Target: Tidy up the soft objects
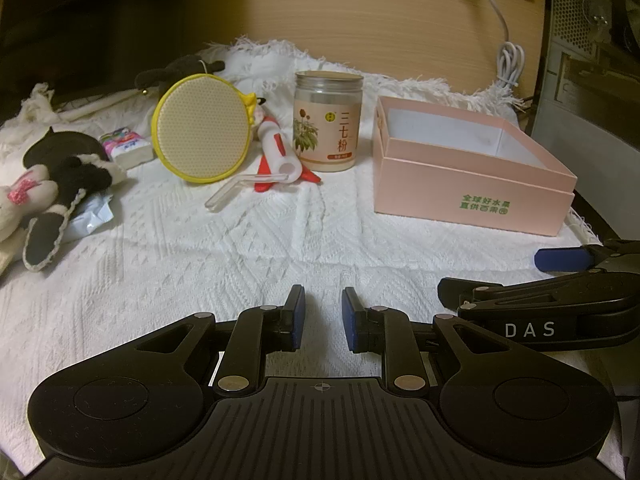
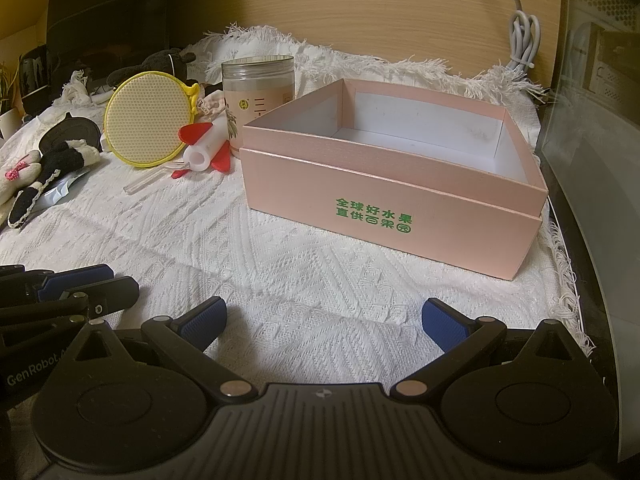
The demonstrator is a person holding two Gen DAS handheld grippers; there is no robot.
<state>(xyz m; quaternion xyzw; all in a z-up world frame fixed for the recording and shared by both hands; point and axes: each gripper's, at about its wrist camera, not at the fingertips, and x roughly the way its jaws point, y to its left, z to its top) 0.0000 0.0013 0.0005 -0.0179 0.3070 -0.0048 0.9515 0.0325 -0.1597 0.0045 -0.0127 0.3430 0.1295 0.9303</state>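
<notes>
A black-and-white plush toy [image 1: 52, 176] lies at the far left on the white woven cloth [image 1: 240, 248]; it also shows in the right wrist view [image 2: 48, 160]. A dark plush [image 1: 180, 70] lies at the back behind a round yellow-rimmed pad [image 1: 202, 128]. An empty pink box [image 1: 464, 168] stands at the right, close ahead in the right wrist view [image 2: 392, 184]. My left gripper [image 1: 323, 316] hovers low over the cloth's front, its jaws a narrow gap apart and empty. My right gripper [image 2: 324, 320] is wide open and empty in front of the box.
A jar of powder [image 1: 328, 120], a white-and-red rocket toy [image 1: 280, 156], a clear tube [image 1: 240, 188], a tissue pack [image 1: 128, 146] and a foil packet [image 1: 90, 220] lie on the cloth. A white cable [image 1: 508, 64] hangs at the back right. A dark cabinet [image 2: 600, 160] borders the right.
</notes>
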